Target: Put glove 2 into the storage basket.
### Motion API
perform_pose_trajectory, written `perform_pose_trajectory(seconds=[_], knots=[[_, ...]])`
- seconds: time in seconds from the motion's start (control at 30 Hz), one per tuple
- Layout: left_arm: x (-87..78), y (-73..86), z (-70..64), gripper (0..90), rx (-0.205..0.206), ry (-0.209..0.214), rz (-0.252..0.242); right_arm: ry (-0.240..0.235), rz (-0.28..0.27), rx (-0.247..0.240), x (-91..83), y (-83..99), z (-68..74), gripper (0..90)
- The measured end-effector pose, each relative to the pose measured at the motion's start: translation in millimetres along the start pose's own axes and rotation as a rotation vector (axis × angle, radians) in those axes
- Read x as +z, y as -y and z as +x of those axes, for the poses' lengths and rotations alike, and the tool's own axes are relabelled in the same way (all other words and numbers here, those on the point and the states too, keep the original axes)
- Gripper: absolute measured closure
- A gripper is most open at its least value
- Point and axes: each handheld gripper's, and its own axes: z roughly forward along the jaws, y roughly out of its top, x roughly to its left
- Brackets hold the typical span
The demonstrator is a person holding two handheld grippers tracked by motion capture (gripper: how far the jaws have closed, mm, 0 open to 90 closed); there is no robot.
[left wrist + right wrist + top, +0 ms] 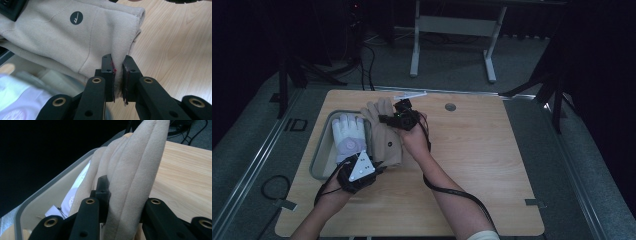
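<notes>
Black jaws rise from the bottom of the left gripper view, where the left tool (118, 82) is pressed together on the cuff edge of a beige suede glove (75, 40); a thin fold of cloth is squeezed between the red-edged pads, and a round dark logo sits at the upper left of that frame. In the right gripper view the right tool (125, 202) pinches the same glove at its finger end, the padded fingers bunched and standing up through the middle of the frame between the jaws.

From the high view the beige glove (384, 132) lies stretched at centre left of the frame, its inner edge overlapping the rim of a shallow grey tray (323, 145) and the rest over the wooden table (482, 165). The left tool (359, 170) holds the cuff at the lower end, the right tool (404, 117) the fingers at the upper end. Gripping both ends probably keeps the limp glove taut and flat, so it can be carried as one piece without folding.

A white glove (348, 137) with a pale round patch already lies inside the tray, fingers pointing to the top of the frame. Judging from that, the beige glove is likely being moved to lie beside or on its neighbour in the tray, though it could equally be on its way out.
</notes>
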Motion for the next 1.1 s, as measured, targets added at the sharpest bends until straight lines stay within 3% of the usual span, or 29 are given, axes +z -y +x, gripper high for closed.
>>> perform_pose_trajectory(seconds=[0.47, 0.77, 1.0, 1.1], knots=[[-23.3, 26.8, 22.4, 82.3, -0.043, -0.065, 0.037, -0.065, 0.034, -0.036, 49.4, -19.6, 30.5, 73.8], [-38.7, 46.9, 34.3, 82.2, -0.086, -0.084, 0.07, -0.108, 0.055, -0.046, 82.3, -22.8, 48.7, 73.8], [-32.5, 60.9, 39.0, 82.2, -0.124, -0.074, 0.1, -0.095, 0.099, -0.042, 104.7, -11.4, 43.4, 73.7], [-28.7, 62.2, 39.8, 82.1, -0.135, -0.073, 0.112, -0.04, 0.131, -0.072, 113.4, -3.1, 40.7, 73.5]])
